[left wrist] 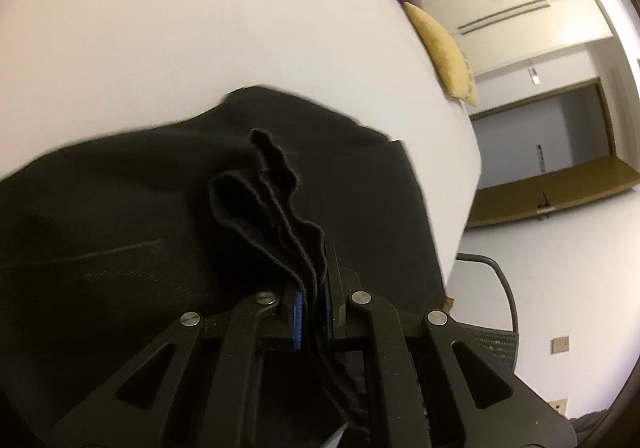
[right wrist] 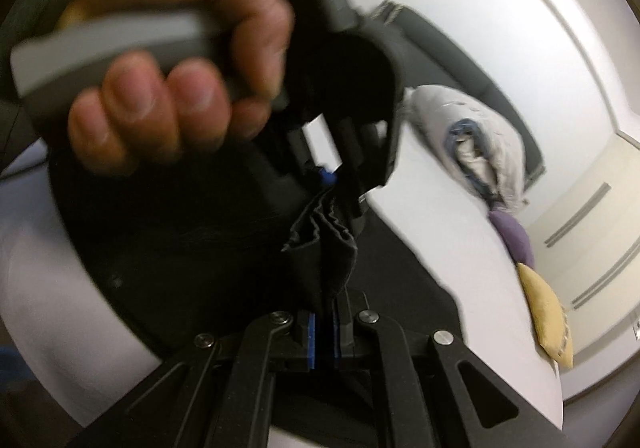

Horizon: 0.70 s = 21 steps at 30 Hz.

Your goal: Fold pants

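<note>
Left hand-held gripper clamps pants hem | right hand-held gripper clamps hem | white bed bare beyond

My left gripper sits at the bottom centre of its view, jaws pinched together on black fabric. My right gripper, low in its own frame, is clamped likewise. In the upper left of the right view, my left hand grips its grey handle, blurred.

No legible text or labels
</note>
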Motion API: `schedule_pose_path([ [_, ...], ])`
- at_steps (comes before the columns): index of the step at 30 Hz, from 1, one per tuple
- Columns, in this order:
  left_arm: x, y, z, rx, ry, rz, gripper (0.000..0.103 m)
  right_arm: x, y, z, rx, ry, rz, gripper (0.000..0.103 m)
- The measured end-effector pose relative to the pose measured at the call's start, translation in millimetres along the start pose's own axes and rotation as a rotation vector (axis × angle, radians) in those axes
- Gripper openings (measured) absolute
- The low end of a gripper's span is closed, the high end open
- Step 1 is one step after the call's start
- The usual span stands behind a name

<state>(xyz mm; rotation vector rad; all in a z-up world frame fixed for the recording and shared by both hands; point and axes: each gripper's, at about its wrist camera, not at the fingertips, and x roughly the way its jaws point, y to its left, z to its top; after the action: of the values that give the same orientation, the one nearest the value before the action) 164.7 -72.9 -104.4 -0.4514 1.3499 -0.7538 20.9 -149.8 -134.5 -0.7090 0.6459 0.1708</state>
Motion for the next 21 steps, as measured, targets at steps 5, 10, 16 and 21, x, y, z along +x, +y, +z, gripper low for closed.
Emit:
schedule_pose_path([
  [5,11,21,-14,-0.022,0.007,0.021,0.006,9,9,-3,-0.028,0.038,0.037,0.007],
  [10,31,28,-18,-0.021,-0.003,0.037,0.008,17,5,-1,-0.017,0.067,0.066,0.007],
  [16,16,35,-26,-0.012,-0.007,0.077,0.012,19,-14,0,0.064,0.084,0.148,0.016],
  [21,-5,21,-19,0.016,-0.071,0.246,0.013,-11,-88,-17,0.260,0.037,0.429,0.057],
])
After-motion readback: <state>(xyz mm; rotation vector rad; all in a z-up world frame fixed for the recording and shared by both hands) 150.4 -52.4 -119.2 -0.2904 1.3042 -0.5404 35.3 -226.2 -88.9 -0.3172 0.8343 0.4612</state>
